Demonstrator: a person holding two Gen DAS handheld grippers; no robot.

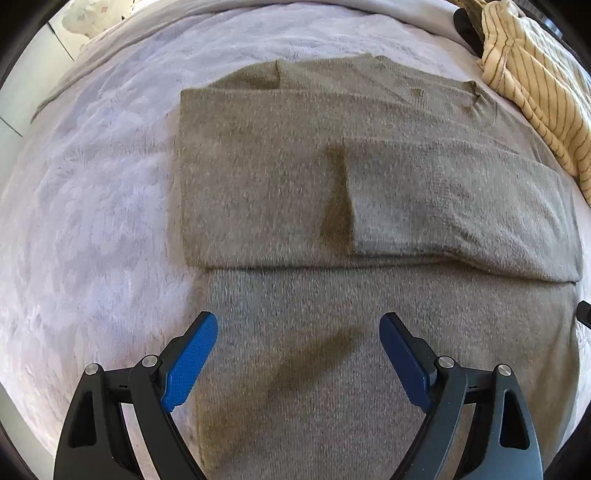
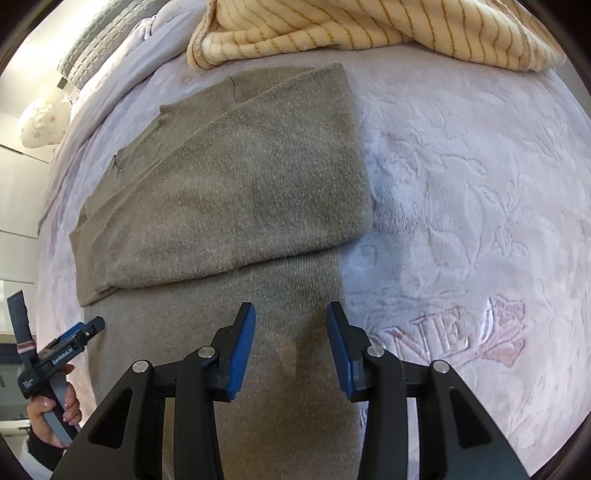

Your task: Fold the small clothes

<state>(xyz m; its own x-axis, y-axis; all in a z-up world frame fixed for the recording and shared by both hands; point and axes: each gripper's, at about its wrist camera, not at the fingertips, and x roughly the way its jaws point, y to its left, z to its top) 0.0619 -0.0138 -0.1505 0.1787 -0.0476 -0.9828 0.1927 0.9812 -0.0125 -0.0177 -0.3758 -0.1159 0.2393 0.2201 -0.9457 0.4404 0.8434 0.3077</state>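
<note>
Two claws hang over one grey-brown knit sweater (image 1: 280, 177) spread flat on the bed's pale embossed cover (image 1: 92, 206); its sleeves are folded in across the body, one cuff ending near the middle, edges fairly square; the lower part lies flat and unfolded beneath me; my left claw (image 1: 298, 325) gapes wide, empty; my right claw (image 2: 290, 314) stands partly parted, gripping nothing; a cream striped blanket (image 2: 332, 29) lies bunched just beyond the sweater.

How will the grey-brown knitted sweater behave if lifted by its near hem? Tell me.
The grey-brown knitted sweater is probably floppy: its folded sleeves lie limp and flat. It will likely drape and unfold rather than keep shape. Its fuzzy knit probably clings to the plush lilac bedspread, so it shouldn't slide easily.
</note>
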